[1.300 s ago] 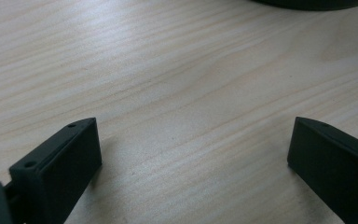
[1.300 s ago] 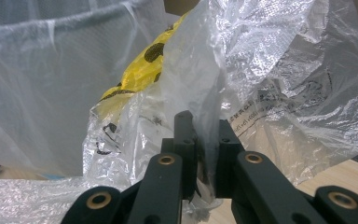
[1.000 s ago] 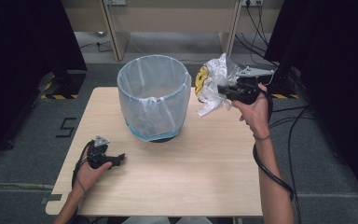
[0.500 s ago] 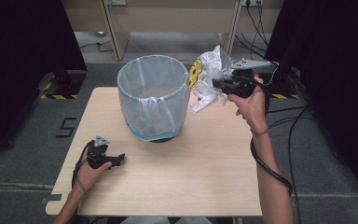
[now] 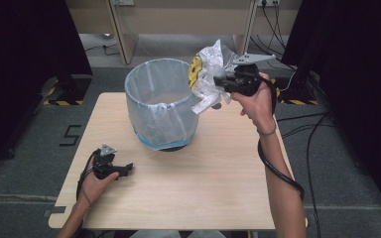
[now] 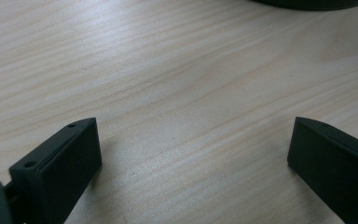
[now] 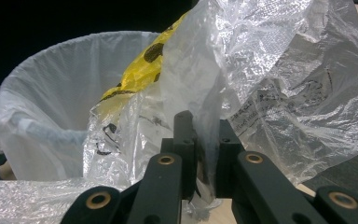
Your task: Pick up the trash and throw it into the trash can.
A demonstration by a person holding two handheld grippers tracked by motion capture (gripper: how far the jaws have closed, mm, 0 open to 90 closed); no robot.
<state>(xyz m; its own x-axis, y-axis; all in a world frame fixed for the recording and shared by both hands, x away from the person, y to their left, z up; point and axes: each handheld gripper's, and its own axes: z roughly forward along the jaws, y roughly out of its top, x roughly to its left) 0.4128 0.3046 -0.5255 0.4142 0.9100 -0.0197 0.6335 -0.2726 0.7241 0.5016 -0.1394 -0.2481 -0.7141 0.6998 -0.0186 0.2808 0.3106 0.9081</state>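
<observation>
The right claw (image 5: 220,81) is clamped on a crumpled wad of clear plastic wrapping (image 5: 209,79), with a yellow, black-marked piece (image 5: 195,70) tucked into it; in the right gripper view the jaws stand pressed together with the film pinched between them, and the wrapping (image 7: 261,84) billows up and to either side of the claw (image 7: 204,140). The wad hangs in the air beside and slightly above the rim of the bin (image 5: 161,106), which is lined with a translucent bag and stands on the counter (image 5: 218,183) just ahead of this claw. The left claw (image 5: 127,169) rests low on the counter, well apart from the bin, its jaws spread wide with bare wood between them in the left gripper view (image 6: 193,154).
</observation>
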